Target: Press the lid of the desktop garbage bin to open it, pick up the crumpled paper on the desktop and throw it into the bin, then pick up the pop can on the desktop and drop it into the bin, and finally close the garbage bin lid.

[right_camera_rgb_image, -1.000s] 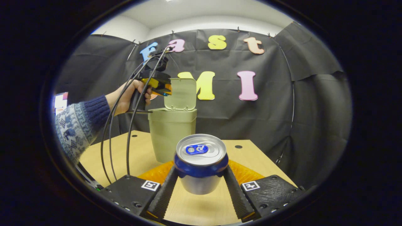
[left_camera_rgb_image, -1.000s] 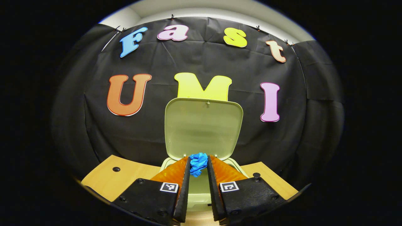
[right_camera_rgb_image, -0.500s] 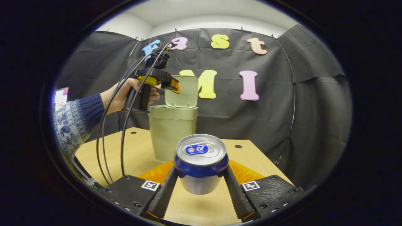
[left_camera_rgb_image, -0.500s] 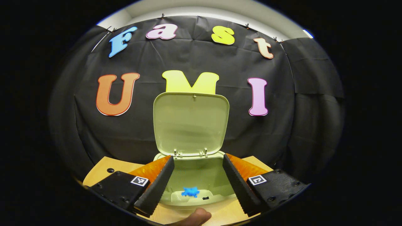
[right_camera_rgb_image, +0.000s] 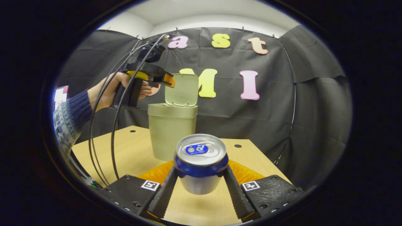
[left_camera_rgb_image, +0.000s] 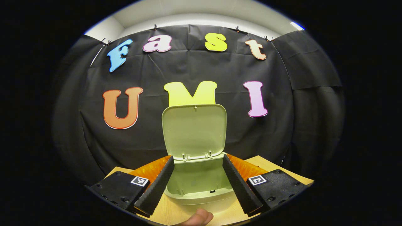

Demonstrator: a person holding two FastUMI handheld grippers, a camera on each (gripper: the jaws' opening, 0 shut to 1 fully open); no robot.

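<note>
Since the lid (left_camera_rgb_image: 193, 130) of the garbage bin (right_camera_rgb_image: 172, 133) stands upright on its hinge, the opening step is judged done. The left gripper (left_camera_rgb_image: 194, 175) hovers above the bin's mouth with its fingers spread wide and nothing between them; seen from the right gripper view, it is held by a hand (right_camera_rgb_image: 108, 91) in a patterned sleeve, up beside the raised lid. No crumpled paper lies on the visible stretch of the desktop (right_camera_rgb_image: 125, 150), and the part of the bin's interior that the left gripper view looks into shows none either, so whether the paper is already inside cannot be told; the empty, parted fingers over the opening suggest that step is likely finished.

The pop can (right_camera_rgb_image: 200, 163) sits upright between the fingers of the right gripper (right_camera_rgb_image: 200, 182), both of which press against its sides, so it is gripped. It is near the front of the desktop, well apart from the bin, which stands farther back.

Judged from this, what is left is carrying the can over the open bin, dropping it in, and pushing the lid down to close it.
</note>
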